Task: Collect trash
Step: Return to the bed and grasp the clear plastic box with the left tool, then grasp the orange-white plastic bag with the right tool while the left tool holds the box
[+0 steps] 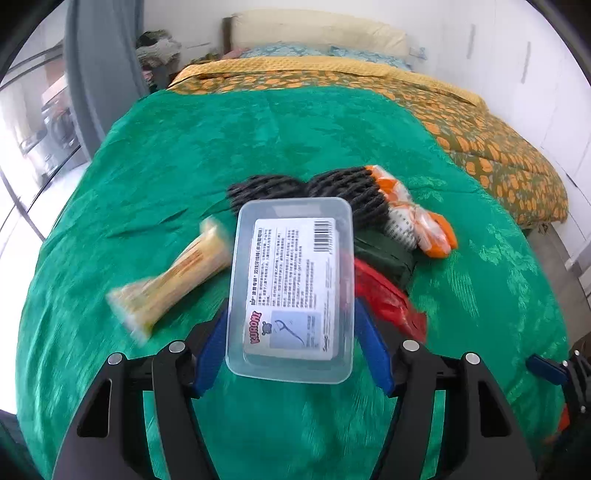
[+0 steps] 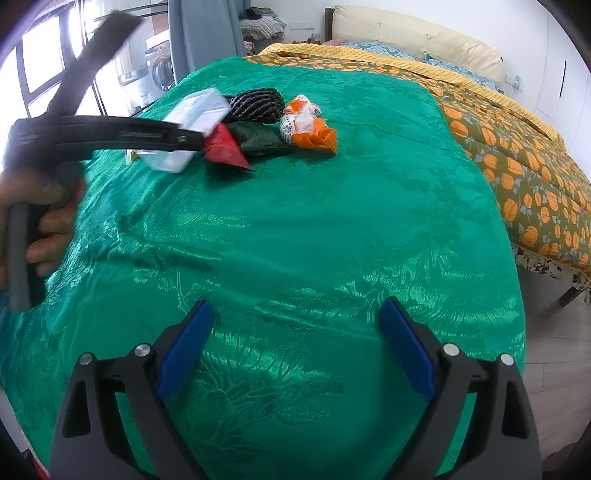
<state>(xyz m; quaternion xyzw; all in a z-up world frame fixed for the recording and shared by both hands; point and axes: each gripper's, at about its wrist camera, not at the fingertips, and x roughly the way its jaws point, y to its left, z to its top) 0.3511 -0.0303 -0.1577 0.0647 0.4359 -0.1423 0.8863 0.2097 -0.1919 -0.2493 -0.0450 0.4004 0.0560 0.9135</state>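
Yellow wrapper (image 1: 170, 280) motion-blurred, clear box (image 1: 291, 284) hiding part of red packet (image 1: 391, 302), box label unreadable

A home bedroom: a bed (image 2: 480, 122) with padded headboard (image 2: 406, 29), pillows, floral quilt and window curtain (image 2: 195, 33).

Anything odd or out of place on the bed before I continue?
Only the litter: a clear plastic box between the left tool's fingers, with yellow, red and orange wrappers heaped together on the green bedspread.

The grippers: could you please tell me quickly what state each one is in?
Left gripper: closed on the clear box.
Right gripper: open, holding nothing.
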